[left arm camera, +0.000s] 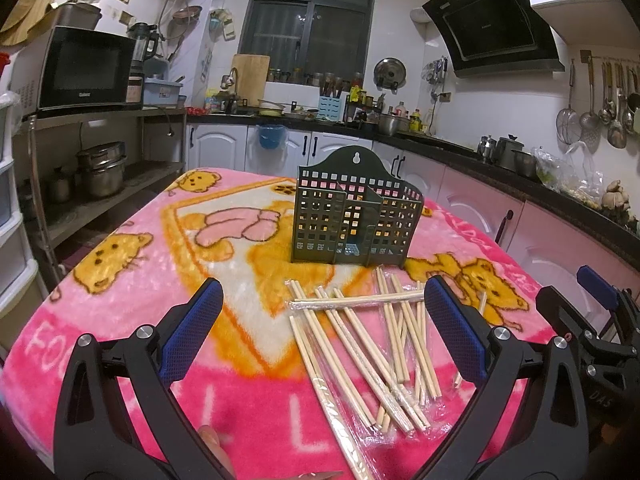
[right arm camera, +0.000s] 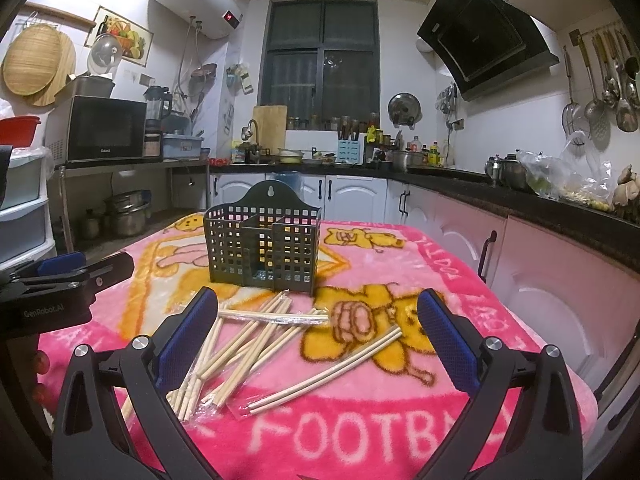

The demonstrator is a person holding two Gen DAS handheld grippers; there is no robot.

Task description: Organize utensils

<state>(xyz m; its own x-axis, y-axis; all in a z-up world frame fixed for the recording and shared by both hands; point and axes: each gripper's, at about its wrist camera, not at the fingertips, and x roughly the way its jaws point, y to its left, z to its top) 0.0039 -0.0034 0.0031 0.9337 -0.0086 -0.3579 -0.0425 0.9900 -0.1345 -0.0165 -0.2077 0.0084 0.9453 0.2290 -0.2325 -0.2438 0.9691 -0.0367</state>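
A dark green perforated utensil holder (left arm camera: 354, 220) (right arm camera: 262, 248) stands upright on the pink blanket (left arm camera: 256, 420), its compartments looking empty. In front of it lies a loose pile of wrapped wooden chopsticks (left arm camera: 360, 340) (right arm camera: 240, 344). One wrapped pair (right arm camera: 332, 368) lies apart to the right of the pile. My left gripper (left arm camera: 324, 300) hovers open above the pile's near side with nothing between its blue-padded fingers. My right gripper (right arm camera: 318, 308) is open too, held over the pile and the separate pair. Each gripper shows at the edge of the other's view.
The table's blanket (right arm camera: 360, 440) ends close on the left and right. White cabinets (right arm camera: 540, 280) and a black countertop run along the right. A metal shelf with a microwave (left arm camera: 86, 68) and pots stands at the left.
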